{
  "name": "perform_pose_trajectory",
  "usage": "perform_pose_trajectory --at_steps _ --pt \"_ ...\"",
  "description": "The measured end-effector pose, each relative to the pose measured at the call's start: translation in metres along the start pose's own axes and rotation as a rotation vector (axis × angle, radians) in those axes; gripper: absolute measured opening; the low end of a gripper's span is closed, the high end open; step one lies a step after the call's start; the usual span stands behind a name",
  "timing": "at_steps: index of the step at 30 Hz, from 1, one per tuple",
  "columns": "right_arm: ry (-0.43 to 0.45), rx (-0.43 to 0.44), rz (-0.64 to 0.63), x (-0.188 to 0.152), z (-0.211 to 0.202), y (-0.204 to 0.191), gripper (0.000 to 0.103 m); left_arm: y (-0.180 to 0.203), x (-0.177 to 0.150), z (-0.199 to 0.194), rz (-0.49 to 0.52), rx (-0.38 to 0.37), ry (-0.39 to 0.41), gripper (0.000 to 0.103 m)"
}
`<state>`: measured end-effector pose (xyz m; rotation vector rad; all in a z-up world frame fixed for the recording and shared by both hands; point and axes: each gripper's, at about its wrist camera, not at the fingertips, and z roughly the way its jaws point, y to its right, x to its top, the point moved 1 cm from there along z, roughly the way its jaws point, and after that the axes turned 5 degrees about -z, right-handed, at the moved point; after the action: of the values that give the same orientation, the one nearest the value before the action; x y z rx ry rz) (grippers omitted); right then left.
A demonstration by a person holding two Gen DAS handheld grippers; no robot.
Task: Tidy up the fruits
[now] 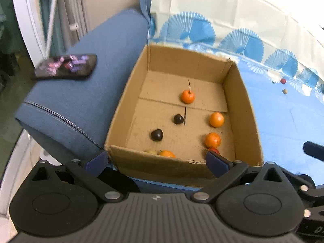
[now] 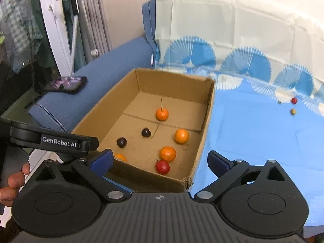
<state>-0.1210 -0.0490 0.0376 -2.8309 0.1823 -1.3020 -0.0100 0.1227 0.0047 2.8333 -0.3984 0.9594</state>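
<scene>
Both our claws, the left gripper (image 1: 156, 162) and the right gripper (image 2: 161, 163), are wide open and empty above the cardboard box (image 2: 204, 125) of fruits, so next we must reach the red fruit (image 2: 294, 100) at upper right.

One legible marking was present: "GenRobot.AI", printed in white letters on the black side of the left gripper (image 2: 53, 139), seen in the right wrist view. A partial white marking at the lower right edge of the left wrist view was cut off and could not be read.
</scene>
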Motion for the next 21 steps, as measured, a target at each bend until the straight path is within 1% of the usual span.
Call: perform_pose_trajectory --at_steps 4,10,15,21 --pt "0.057 -0.014 -0.008 -0.003 -0.027 -0.004 0.102 0.003 -0.007 -0.027 -0.008 0.015 0.037 0.103" --pt "0.095 -0.012 -0.013 -0.013 -0.057 -0.011 0.102 0.009 -0.024 -0.059 0.002 0.013 0.074 0.103" --pt "0.131 -0.018 -0.015 -0.016 -0.076 -0.017 0.102 0.011 -0.031 -0.077 0.012 0.013 0.108 0.103" --pt "0.148 -0.025 -0.015 -0.018 -0.086 -0.02 0.102 0.01 -0.032 -0.086 0.007 0.013 0.128 0.103"
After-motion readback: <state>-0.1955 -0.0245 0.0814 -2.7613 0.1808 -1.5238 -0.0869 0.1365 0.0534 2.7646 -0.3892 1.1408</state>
